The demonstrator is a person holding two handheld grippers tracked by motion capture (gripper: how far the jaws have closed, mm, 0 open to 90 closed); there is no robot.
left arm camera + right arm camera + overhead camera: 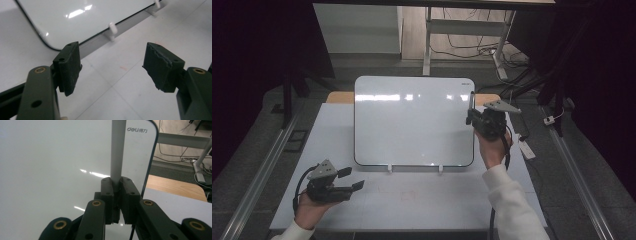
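A white dry-erase board (412, 120) with a dark rim stands propped and leaning back at the middle of the white table (422, 200). My right gripper (471, 116) is raised by the board's upper right corner, shut on a pale grey marker (117, 150) that sticks straight up from its jaws in front of the board (50, 157). My left gripper (355, 179) hovers low over the table's front left, pointing right, open with nothing between its pads (70, 67). Past it I see the board's lower corner (75, 17).
Two white clips (389, 168) hold the board's bottom edge. A wooden surface (175, 186) shows behind the board. A white strip-shaped object (527, 149) lies at the table's right edge. Desk legs and cables (462, 47) stand farther back.
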